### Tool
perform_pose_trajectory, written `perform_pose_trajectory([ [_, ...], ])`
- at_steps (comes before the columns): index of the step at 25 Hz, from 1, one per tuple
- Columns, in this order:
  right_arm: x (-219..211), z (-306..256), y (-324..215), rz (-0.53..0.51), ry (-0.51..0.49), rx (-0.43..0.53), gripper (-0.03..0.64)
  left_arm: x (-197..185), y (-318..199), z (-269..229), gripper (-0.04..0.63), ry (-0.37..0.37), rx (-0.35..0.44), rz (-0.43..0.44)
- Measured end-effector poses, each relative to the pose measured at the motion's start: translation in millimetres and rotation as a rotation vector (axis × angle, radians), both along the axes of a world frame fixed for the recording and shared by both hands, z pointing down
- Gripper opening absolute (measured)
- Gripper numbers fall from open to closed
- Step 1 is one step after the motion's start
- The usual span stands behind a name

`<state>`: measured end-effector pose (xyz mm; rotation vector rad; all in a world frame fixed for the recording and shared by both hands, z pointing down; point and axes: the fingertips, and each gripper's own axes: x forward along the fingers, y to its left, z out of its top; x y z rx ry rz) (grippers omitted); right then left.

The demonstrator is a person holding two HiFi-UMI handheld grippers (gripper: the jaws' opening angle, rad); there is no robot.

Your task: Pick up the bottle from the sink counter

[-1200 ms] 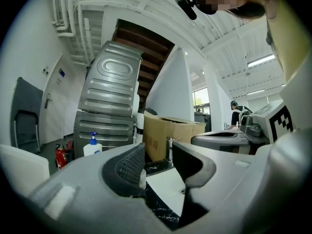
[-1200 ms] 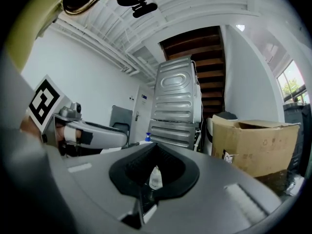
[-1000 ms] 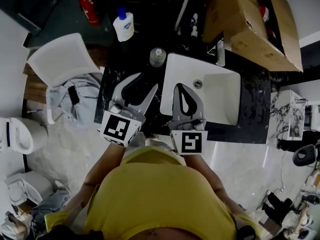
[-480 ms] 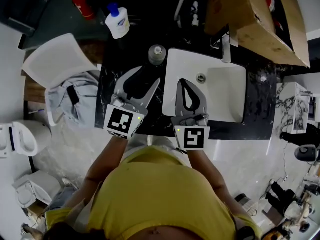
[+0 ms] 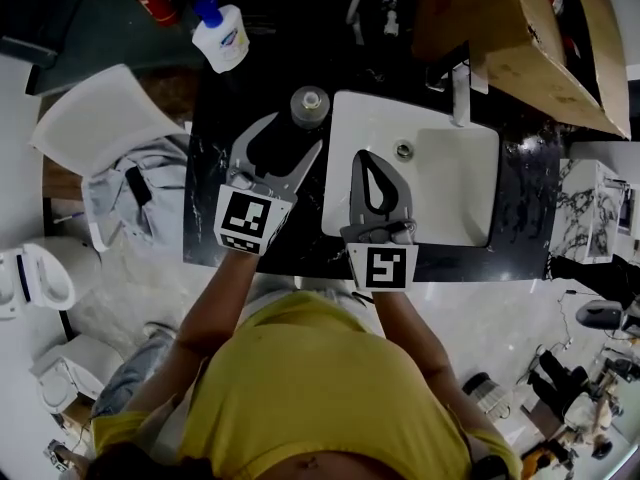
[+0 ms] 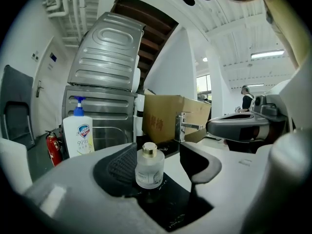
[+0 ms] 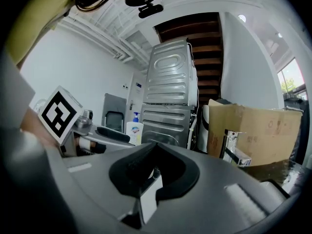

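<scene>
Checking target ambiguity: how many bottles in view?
2. A small glass bottle stands on the black counter left of the sink; a white pump bottle stands farther back-left. Others may hide behind the cardboard box.

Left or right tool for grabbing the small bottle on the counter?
Left. The left tool has just been opening its jaws, nothing between them yet, and the bottle stands just beyond its tips. The right tool is shut, over the sink basin.

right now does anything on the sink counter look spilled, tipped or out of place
Nothing spilled or tipped: the small bottle stands upright on the counter. Only oddity is a big cardboard box crowding the tap.
</scene>
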<state>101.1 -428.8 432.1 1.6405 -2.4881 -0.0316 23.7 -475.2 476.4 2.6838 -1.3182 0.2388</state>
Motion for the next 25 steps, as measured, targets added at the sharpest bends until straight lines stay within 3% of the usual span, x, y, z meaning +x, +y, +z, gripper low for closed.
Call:
perform_pose_trajectory([
  [14,11.5,25.4,-25.4,0.03,0.002,-0.053,0.002,14.0,-39.2,66.3,0.351,-0.104,-0.13,-0.005],
  [25,16.4,34.1,-24.3,0.037,0.006,-0.08,0.002,24.8,-57.9,75.8,0.35,-0.12,-0.148,0.015],
])
